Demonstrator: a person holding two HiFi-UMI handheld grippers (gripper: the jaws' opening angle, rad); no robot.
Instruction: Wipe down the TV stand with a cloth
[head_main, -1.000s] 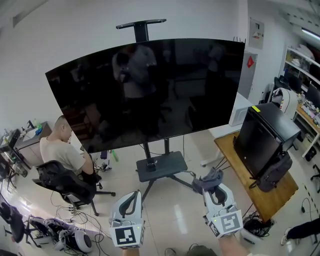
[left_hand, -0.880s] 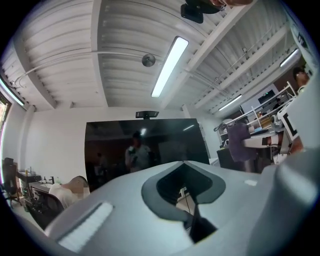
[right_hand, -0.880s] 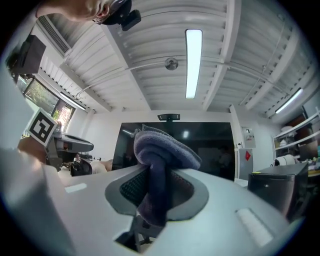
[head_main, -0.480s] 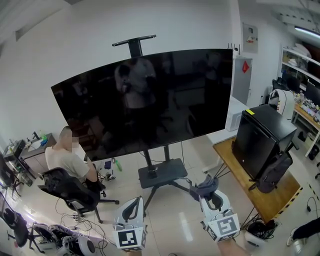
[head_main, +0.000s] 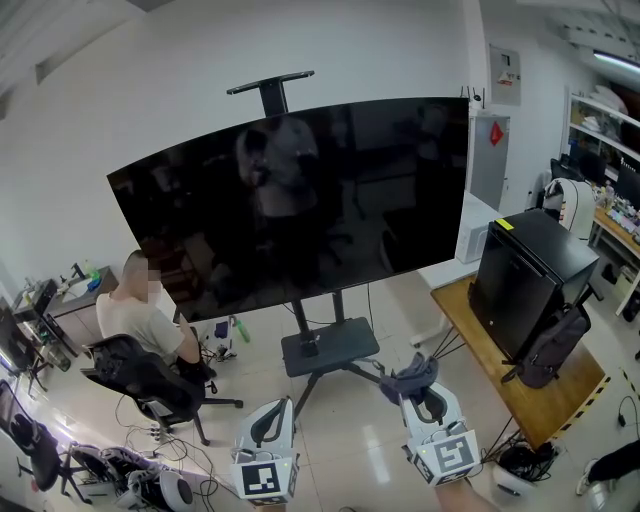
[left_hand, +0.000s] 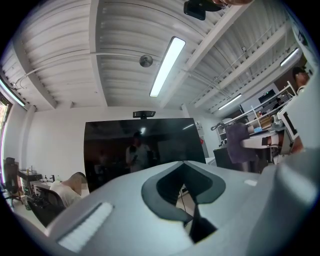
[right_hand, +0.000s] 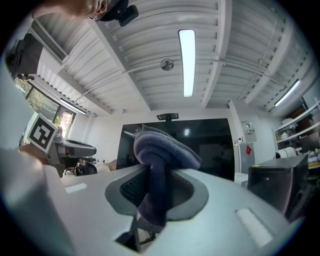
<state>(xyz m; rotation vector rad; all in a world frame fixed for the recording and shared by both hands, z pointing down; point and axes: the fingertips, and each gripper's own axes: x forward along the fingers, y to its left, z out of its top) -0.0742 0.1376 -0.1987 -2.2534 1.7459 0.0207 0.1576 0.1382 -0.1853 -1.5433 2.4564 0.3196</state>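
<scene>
Starting at the left edge of the head view: a person (head_main: 132, 312) sits in a black office chair (head_main: 140, 378) with their back to all this, cables all over the floor around them. Not part of the job, just something to steer clear of.

Bottom centre-left is the left gripper (head_main: 272, 410). Its own view shows the jaws pressed together with nothing between them, so it's basically along for the ride, pointing up toward the big TV (head_main: 290, 200).

Middle of the frame is the TV stand (head_main: 335, 345): dark flat shelf low down, a post going up behind the screen, and legs splayed out on the tile floor. It sits just above and between the two grippers in the picture, and neither one touches it.

Bottom centre-right, the right gripper (head_main: 425, 395) is pinching a dark blue-grey cloth (head_main: 408, 377), the wad bunched over the tips and a tail hanging down through the jaws.

Far right there's a black cabinet (head_main: 530, 275) on a wooden platform (head_main: 495, 375) with a backpack (head_main: 550, 345) slung against it.

My read: this is the approach step, no wiping yet. The next move would be bringing the right gripper forward and down so the cloth lands flat on the shelf, then dragging it across. The hanging tail could snag on a leg.
</scene>
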